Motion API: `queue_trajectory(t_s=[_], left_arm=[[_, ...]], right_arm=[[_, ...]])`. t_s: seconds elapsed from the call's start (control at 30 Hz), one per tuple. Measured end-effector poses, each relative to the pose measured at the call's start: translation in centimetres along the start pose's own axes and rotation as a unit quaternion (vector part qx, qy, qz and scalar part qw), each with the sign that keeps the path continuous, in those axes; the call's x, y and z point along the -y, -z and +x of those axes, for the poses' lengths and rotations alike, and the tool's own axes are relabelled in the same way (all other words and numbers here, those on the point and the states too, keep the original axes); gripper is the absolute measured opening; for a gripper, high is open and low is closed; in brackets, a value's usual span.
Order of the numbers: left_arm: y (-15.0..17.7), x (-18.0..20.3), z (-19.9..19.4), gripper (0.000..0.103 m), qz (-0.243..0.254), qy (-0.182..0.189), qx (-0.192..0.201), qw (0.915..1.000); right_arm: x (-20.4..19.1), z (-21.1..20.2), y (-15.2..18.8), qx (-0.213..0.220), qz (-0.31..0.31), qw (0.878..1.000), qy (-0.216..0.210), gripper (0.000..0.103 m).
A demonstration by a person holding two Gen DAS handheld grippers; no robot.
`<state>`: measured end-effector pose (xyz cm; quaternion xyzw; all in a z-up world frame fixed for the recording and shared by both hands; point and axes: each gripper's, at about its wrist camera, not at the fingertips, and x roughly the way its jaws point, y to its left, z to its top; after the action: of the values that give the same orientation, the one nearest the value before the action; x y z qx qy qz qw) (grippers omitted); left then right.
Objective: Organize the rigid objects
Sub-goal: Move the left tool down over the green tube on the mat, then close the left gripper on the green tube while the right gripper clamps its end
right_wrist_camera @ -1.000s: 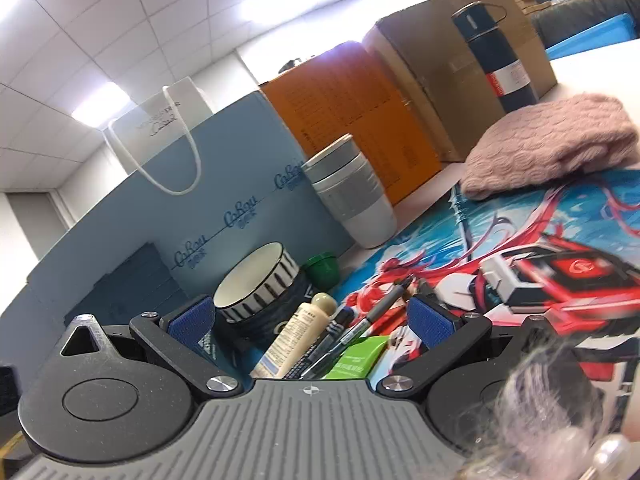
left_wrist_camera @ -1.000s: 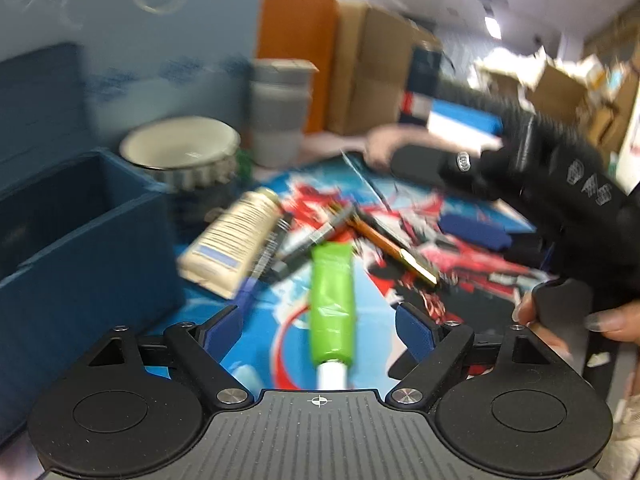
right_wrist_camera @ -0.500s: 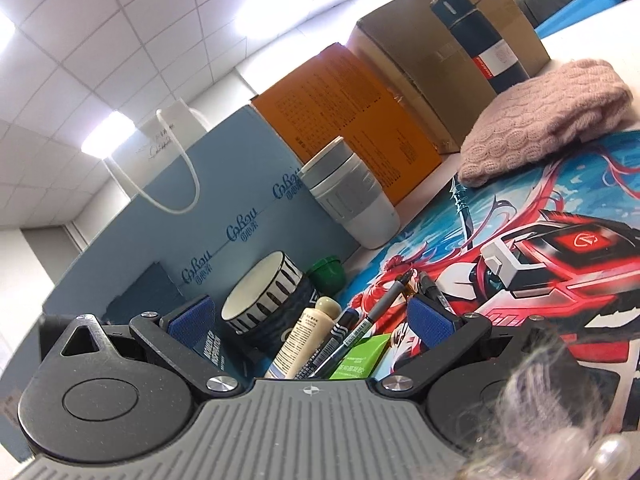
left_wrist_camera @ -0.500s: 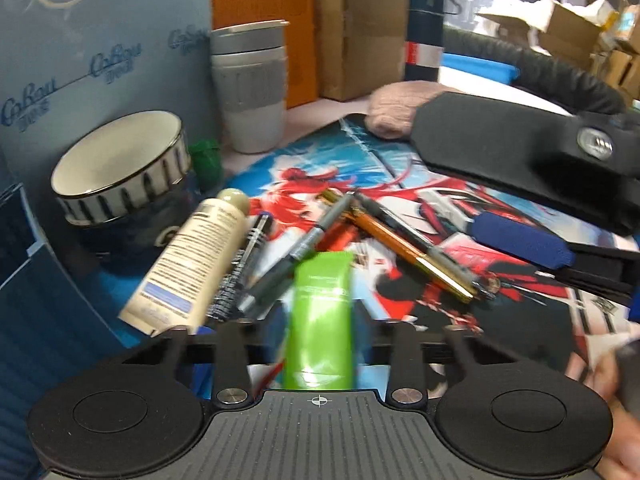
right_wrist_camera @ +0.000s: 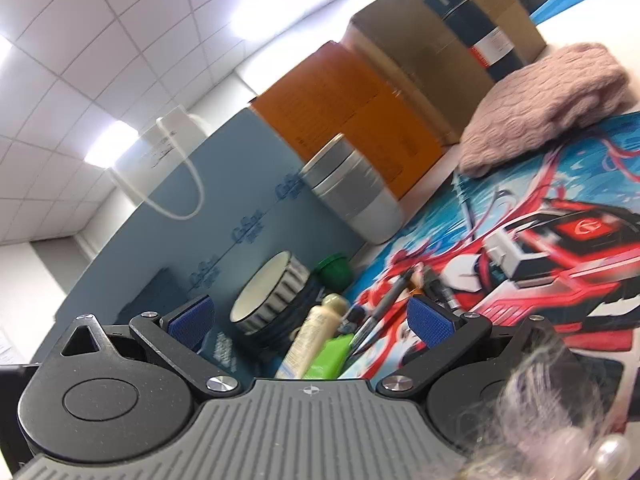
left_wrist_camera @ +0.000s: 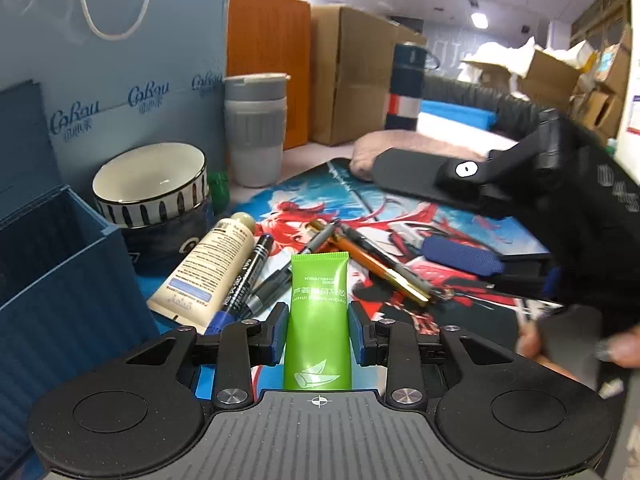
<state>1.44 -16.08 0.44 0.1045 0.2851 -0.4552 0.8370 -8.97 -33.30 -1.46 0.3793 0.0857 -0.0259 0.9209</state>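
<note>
- Left wrist view: your left gripper (left_wrist_camera: 318, 330) is clamped on the green tube (left_wrist_camera: 318, 316), blue pads pressing both its sides; the jaws have just been closing onto it.
- You hold the tube with its long axis running straight along the fingers, flat crimped end pointing away toward the pens (left_wrist_camera: 360, 258), the other end hidden under the gripper body.
- White lettering across the tube reads partly "KOONSHU"; the Chinese characters and the line below are too blurred to make out fully.
- Left of the tube, the blue storage box (left_wrist_camera: 60, 280) stands open, its visible compartment showing only bare ribbed walls.
- Beyond the box, the striped bowl (left_wrist_camera: 150, 184) sits stacked on a darker bowl (left_wrist_camera: 168, 236); its cream inside holds nothing you can see.
- Between the bowls and the tube lies a beige tube (left_wrist_camera: 208, 272) with small print, unreadable, and beside it a black marker (left_wrist_camera: 248, 276).
- Behind the bowl, the blue paper bag (left_wrist_camera: 120, 72) carries the repeated word "CoBou".
- A grey lidded cup (left_wrist_camera: 256, 128) stands right of the bag.
- Right wrist view: your right gripper (right_wrist_camera: 310, 320) has its jaws apart, nothing between the pads, aimed low across the printed mat (right_wrist_camera: 560, 220) toward the green tube.
</note>
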Motion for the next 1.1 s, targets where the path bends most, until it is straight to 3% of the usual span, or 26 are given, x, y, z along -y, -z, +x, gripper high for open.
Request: queue_trajectory(t_s=[0.17,0.33,0.5,0.8,1.03,1.1], left_arm=[[0.6,-0.7,-1.9,0.03,-0.008,0.019,0.012,0.9997],[1.1,-1.4,-3.2,0.03,-0.025,0.043,0.023,0.9985],[1.2,-2.3,-4.9,0.03,-0.038,0.064,0.042,0.9963],[1.2,-5.5,-9.1,0.03,-0.055,0.07,0.094,0.9915],[0.6,-8.9,-13.3,0.03,-0.066,0.056,0.157,0.9838],[0.5,-10.2,-14.3,0.03,-0.076,0.049,0.17,0.9814]], right_arm=[[-1.8,1.0,0.1,-0.059,-0.016,0.998,-0.019,0.103],[-2.4,2.7,0.3,-0.122,0.033,0.992,-0.027,0.096],[-4.5,3.6,0.9,-0.15,0.016,0.988,-0.02,0.058],[-9.1,4.0,1.1,-0.152,-0.007,0.987,-0.045,0.034],[-13.7,5.7,0.7,-0.145,-0.024,0.984,-0.096,0.022],[-15.0,6.6,0.6,-0.148,-0.026,0.982,-0.115,0.014]])
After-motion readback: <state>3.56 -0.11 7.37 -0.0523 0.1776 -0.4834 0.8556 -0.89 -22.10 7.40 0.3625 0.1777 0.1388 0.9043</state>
